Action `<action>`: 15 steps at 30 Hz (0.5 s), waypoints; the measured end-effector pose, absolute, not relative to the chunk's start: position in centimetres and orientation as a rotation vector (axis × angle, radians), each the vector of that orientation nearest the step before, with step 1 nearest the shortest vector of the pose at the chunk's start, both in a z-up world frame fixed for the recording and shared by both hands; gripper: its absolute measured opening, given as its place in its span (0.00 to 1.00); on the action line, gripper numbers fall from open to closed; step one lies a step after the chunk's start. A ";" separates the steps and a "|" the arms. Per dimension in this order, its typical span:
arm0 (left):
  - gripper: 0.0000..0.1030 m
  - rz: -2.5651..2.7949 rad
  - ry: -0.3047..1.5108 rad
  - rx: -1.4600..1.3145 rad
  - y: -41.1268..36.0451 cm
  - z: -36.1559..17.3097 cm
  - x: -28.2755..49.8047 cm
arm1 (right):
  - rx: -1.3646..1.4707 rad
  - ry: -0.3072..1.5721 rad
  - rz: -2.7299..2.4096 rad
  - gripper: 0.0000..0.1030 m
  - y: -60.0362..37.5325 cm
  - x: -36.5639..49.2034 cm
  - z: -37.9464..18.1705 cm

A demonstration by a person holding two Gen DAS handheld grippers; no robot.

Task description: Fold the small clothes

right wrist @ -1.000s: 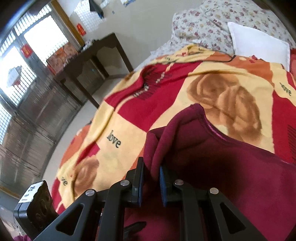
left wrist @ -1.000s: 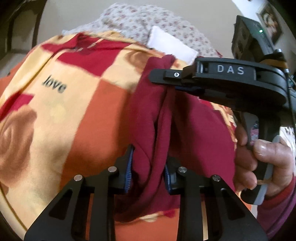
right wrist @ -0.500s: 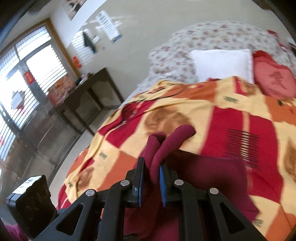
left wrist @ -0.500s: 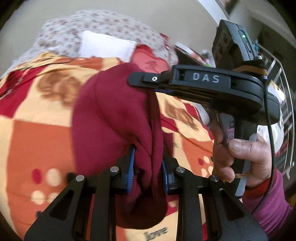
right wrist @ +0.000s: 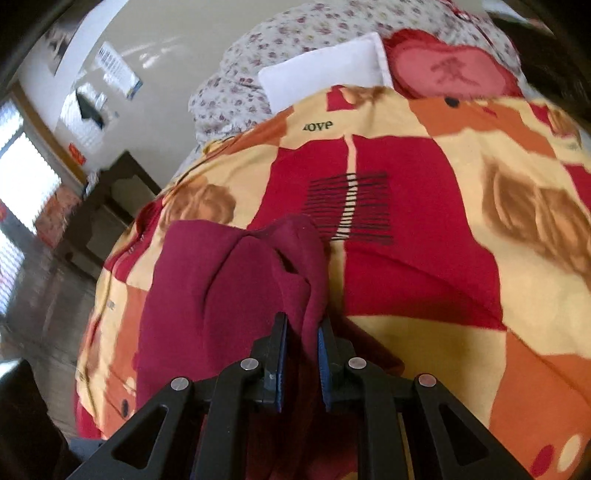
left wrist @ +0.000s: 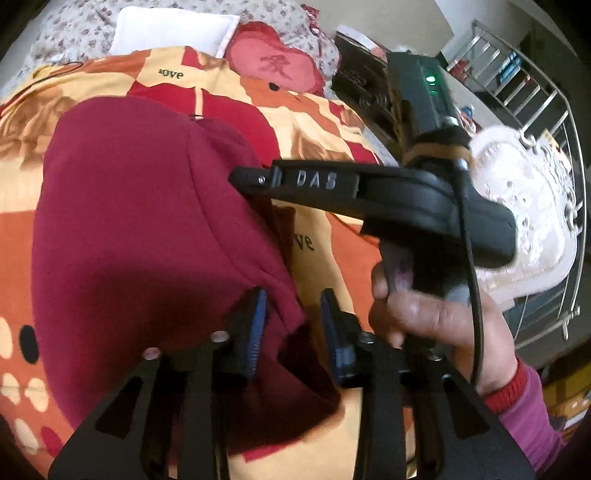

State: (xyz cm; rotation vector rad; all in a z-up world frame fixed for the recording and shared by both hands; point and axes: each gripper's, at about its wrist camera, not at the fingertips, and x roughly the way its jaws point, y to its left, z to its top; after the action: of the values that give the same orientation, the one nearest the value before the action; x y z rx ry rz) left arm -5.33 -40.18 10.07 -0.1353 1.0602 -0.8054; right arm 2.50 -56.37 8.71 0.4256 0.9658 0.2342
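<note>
Bedroom setting: a fleece blanket patterned in red, orange and cream squares (right wrist: 424, 229) covers the bed, with a white pillow (left wrist: 173, 29) and a red heart-shaped cushion (right wrist: 450, 70) at its head. On the blanket lies the dark maroon knit garment (left wrist: 147, 229), doubled over itself. My right gripper (right wrist: 300, 354) is clenched on a bunched edge of the cloth. My left gripper (left wrist: 293, 325) has just been opening; fabric sits between its jaws, against the left pad, the right pad standing clear. I judge one fold as being laid down. Next I should free the right edge, draw both tools back, then regrasp for the following fold.
</note>
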 end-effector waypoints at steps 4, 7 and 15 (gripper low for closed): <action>0.39 -0.831 1.028 -0.026 -37.6 12.9 -7.0 | 0.412 0.951 0.186 0.16 -56.8 0.4 11.2; 0.40 -0.788 0.948 0.045 -33.8 14.9 -8.2 | 0.418 0.896 0.253 0.17 -56.0 -1.8 13.3; 0.44 -0.586 0.976 0.054 -29.8 10.9 -7.0 | 0.399 0.925 0.433 0.17 -49.7 -5.8 13.2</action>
State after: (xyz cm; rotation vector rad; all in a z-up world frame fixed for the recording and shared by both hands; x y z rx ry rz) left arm -7.01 -29.76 10.95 0.0541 0.9762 -0.5858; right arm -5.77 -49.71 13.20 0.3994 0.9246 0.4330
